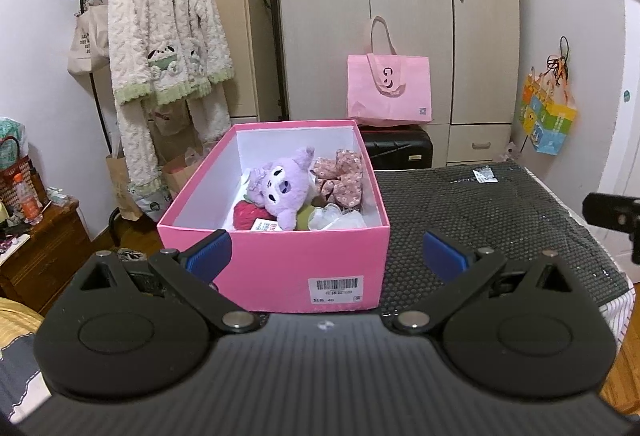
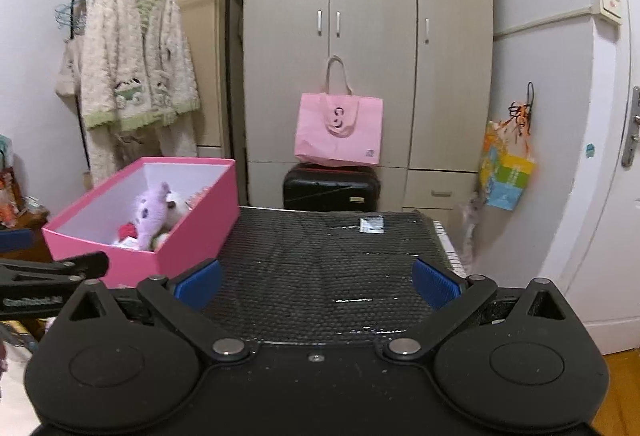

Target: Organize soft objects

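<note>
Left wrist view: open pink cardboard box (image 1: 276,260) at frame centre on a black mesh-textured surface (image 1: 480,211).
Inside, a purple plush toy (image 1: 282,187) hides most of a red knitted item (image 1: 248,213); floral fabric (image 1: 340,175) sits beside. Left gripper (image 1: 326,252) and right gripper (image 2: 316,282) are both spread wide, holding nothing.

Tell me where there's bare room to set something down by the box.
Bare: the black mat between the pink box and the mat's right edge, up to the small label at the back. Crowded: inside the box, around the purple plush.
</note>
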